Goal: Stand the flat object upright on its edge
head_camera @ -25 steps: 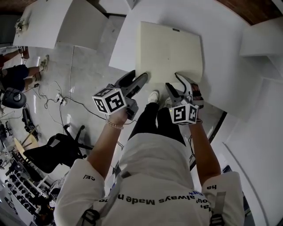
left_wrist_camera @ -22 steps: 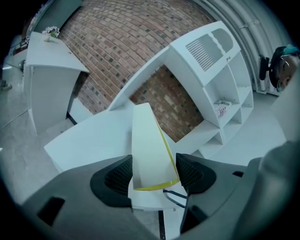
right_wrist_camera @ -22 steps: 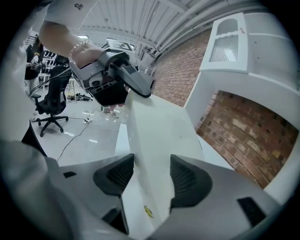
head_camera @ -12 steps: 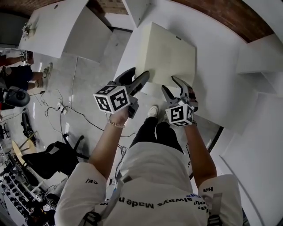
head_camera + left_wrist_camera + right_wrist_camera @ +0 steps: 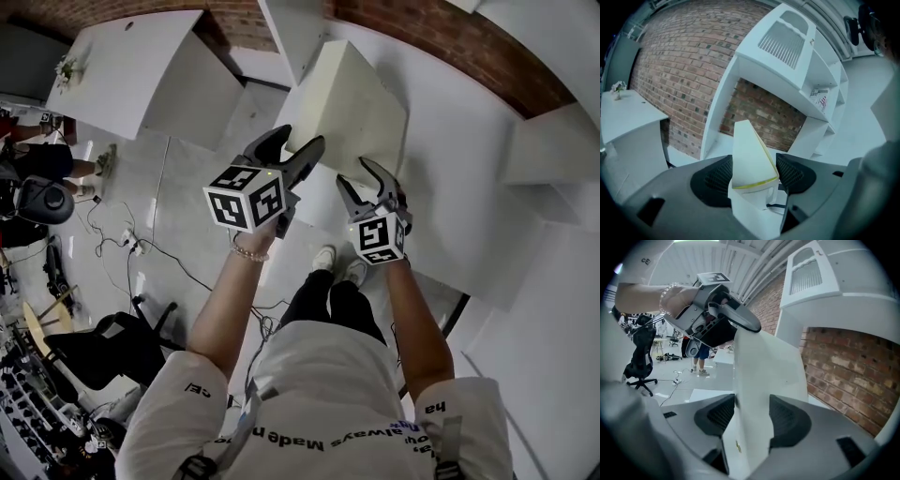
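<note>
Two grippers, one panel, and both are clamped on it. Closest to the camera is the person's white shirt with dark lettering (image 5: 323, 427), then two bare forearms reaching forward, with a bead bracelet (image 5: 248, 255) on the left wrist. Next come the marker cubes, the left one (image 5: 246, 197) sitting a bit higher than the right one (image 5: 380, 237). Past those, the left gripper (image 5: 294, 153) has its jaws pressed on the near left corner of the cream panel (image 5: 352, 103). In the left gripper view both dark ribbed pads sit flush against the corner, which has a thin yellowish line along its edge. The right gripper (image 5: 364, 184) pinches the same near edge just beside it. Its own view shows the board filling the gap between its pads, with the left gripper's curved finger on the edge further up. The panel is tipped up steeply over the white table (image 5: 469, 187), near edge lifted, not quite vertical. I can't tell whether the far edge touches the table. Behind it are a white shelf unit (image 5: 787, 61) and a red brick wall (image 5: 441, 47).
</note>
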`<state>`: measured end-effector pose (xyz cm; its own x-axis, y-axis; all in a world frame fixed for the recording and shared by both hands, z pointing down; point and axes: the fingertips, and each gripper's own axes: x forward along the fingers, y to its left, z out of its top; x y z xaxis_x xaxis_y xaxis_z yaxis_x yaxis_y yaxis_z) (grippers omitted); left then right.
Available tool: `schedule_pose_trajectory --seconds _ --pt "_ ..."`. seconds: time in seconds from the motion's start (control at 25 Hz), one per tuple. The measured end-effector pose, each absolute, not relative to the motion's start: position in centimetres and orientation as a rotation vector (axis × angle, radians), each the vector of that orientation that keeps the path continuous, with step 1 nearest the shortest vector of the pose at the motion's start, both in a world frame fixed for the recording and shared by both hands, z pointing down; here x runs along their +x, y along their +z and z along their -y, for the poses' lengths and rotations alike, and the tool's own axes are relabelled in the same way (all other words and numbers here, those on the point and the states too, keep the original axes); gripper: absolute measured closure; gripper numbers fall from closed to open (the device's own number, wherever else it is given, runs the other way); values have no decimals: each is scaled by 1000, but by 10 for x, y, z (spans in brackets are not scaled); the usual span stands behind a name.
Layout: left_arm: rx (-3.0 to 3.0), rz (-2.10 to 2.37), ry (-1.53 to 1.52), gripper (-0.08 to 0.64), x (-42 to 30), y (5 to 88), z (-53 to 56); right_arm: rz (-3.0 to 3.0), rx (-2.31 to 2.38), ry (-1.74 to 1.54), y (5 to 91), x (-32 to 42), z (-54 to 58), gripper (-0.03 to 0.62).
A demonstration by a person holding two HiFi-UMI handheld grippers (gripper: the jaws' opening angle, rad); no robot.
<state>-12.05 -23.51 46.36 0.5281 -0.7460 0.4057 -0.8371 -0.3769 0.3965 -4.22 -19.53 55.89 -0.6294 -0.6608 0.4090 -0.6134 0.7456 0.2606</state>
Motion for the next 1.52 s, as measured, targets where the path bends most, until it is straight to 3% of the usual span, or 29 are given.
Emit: schedule_pose_trajectory --seconds 1.08,1.16,1.52 --pt "2503 1645 642 273 -126 420 394 2657 1076 142 541 -100 364 360" --pt "2508 1680 677 305 -127 420 404 2670 1068 154 540 -107 375 360" --pt "2521 1706 608 328 -140 414 432 2702 1056 167 536 -128 408 360"
